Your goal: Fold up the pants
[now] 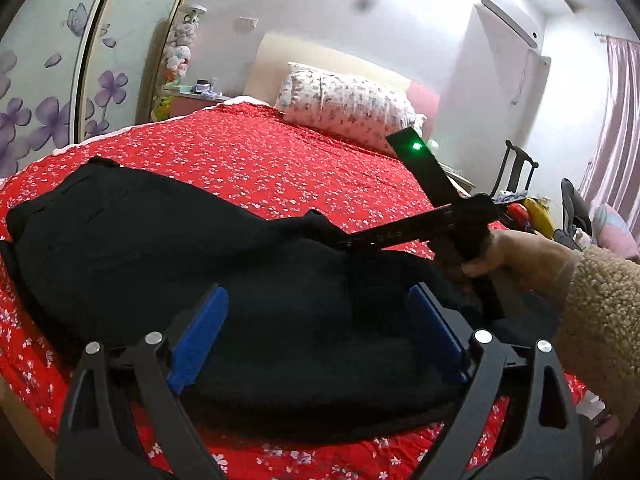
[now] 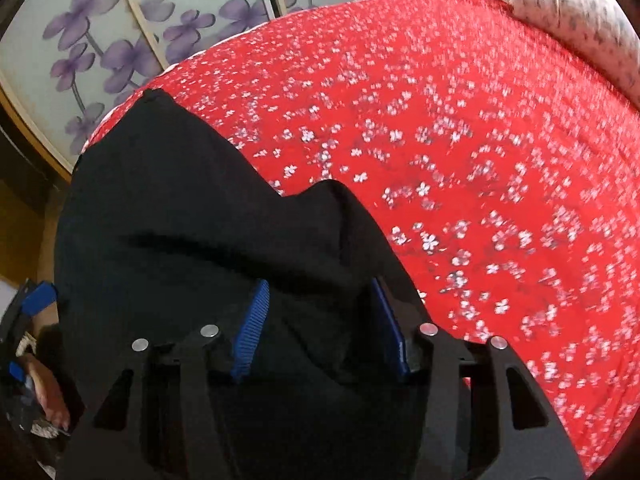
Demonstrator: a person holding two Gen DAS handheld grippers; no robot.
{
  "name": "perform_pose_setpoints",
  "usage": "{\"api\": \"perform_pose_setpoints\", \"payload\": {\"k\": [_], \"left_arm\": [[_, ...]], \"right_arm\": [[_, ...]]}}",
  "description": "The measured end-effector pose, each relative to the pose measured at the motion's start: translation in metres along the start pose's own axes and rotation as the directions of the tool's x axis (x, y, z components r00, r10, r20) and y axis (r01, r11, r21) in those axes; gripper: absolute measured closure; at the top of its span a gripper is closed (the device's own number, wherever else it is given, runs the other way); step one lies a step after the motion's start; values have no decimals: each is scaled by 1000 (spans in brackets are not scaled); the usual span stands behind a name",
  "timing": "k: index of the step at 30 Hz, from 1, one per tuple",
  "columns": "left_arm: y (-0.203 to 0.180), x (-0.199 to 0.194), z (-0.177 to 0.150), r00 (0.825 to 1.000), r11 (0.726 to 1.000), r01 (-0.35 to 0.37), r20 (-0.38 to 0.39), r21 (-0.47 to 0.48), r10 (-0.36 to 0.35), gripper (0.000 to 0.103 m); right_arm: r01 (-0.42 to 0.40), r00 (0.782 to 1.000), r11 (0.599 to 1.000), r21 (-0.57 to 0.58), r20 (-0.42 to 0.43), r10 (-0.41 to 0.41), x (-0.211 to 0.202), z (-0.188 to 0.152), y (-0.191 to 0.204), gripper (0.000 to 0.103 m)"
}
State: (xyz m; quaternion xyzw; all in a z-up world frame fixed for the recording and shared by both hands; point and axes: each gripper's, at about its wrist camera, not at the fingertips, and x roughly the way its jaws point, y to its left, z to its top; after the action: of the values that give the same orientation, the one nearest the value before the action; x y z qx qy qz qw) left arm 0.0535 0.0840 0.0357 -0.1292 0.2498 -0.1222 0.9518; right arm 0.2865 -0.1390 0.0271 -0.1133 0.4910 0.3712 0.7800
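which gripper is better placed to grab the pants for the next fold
Right, probably. The right gripper points down with a raised ridge of the black pants between its blue pads, which do not visibly press it. The left gripper stands wide open over flat cloth.

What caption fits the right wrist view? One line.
Right tongs straddling bunched black pants on a red floral bedspread.

The black, soft knit pants [image 1: 168, 240] lie on the red flowered bedspread [image 1: 248, 160] near the bed's edge — bunched rather than flat, with thick layers doubled over one another. One ridge of cloth [image 2: 332, 200] stands up in a peak at the middle, and the far end tapers to a corner — its details too dark to tell.
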Motion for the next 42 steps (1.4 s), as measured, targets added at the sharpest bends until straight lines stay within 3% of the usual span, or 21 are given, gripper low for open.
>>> {"api": "perform_pose_setpoints", "payload": {"k": [2, 3, 4, 8, 12, 16, 17, 19, 21, 22, 24, 26, 29, 31, 34, 35, 37, 38, 42], "left_arm": [[2, 0, 1, 1000, 1000, 0, -3, -12, 0, 10], [4, 1, 1, 1000, 1000, -1, -7, -25, 0, 10], [5, 0, 1, 1000, 999, 0, -9, -32, 0, 10], [12, 1, 3, 1000, 998, -7, -8, -69, 7, 9], [12, -3, 4, 1000, 997, -26, 12, -79, 27, 8], [13, -3, 4, 999, 996, -47, 18, -76, 48, 8], [13, -3, 3, 999, 996, -50, 14, -76, 51, 8], [13, -3, 4, 999, 996, -50, 13, -79, 52, 7], [14, -4, 4, 999, 995, -52, 13, -81, 53, 7], [15, -4, 5, 999, 995, -49, 11, -84, 50, 7], [19, -4, 5, 999, 994, -35, 7, -102, 36, 6], [22, -3, 6, 1000, 993, -8, -8, -121, 7, 6], [24, -3, 6, 1000, 990, 12, -13, -140, -14, 6], [24, -6, 5, 1000, 990, 23, -1, -141, -23, 6], [19, -8, 4, 1000, 992, 16, 7, -121, -15, 6], [17, -7, 4, 1000, 993, 14, 4, -115, -13, 6], [16, -6, 3, 1000, 994, 10, -3, -110, -10, 6], [15, -6, 3, 1000, 994, 5, -4, -106, -5, 6], [15, -5, 2, 1000, 994, -8, -7, -108, 7, 6]], "right_arm": [[-52, 999, 999, -1, 4, 52, 2, -3, -1, 68], [-56, 998, 998, -14, 10, 56, 1, -5, 1, 86], [-70, 997, 997, -32, 15, 70, 0, -6, 4, 96], [-19, 997, 991, -129, 67, 27, -16, -11, 25, 97], [84, 985, 993, -85, 155, -70, -32, 0, 15, 98], [199, 980, 970, -141, 55, -193, 4, 3, 21, 97], [232, 973, 959, -163, 29, -230, 14, 0, 26, 96], [270, 963, 948, -167, 41, -267, 10, -1, 33, 82], [310, 951, 947, -86, 38, -308, -9, -3, 26, 43], [321, 946, 946, -37, 56, -319, -24, -8, 22, 41], [230, 958, 966, 121, 150, -246, -72, -30, 10, 41], [29, 959, 953, 302, 262, -112, -120, -71, 0, 42], [-170, 920, 894, 415, 392, -7, -163, -141, 3, 43], [-208, 904, 854, 478, 426, -18, -179, -183, 7, 43], [-311, 884, 703, 640, 466, -34, -188, -255, -9, 48], [-387, 861, 613, 689, 508, -26, -190, -284, -19, 48], [-488, 817, 493, 720, 576, -33, -192, -320, -30, 48], [-497, 811, 452, 741, 582, -62, -194, -335, -33, 48], [-470, 829, 403, 785, 549, -103, -192, -348, -39, 48]]}}
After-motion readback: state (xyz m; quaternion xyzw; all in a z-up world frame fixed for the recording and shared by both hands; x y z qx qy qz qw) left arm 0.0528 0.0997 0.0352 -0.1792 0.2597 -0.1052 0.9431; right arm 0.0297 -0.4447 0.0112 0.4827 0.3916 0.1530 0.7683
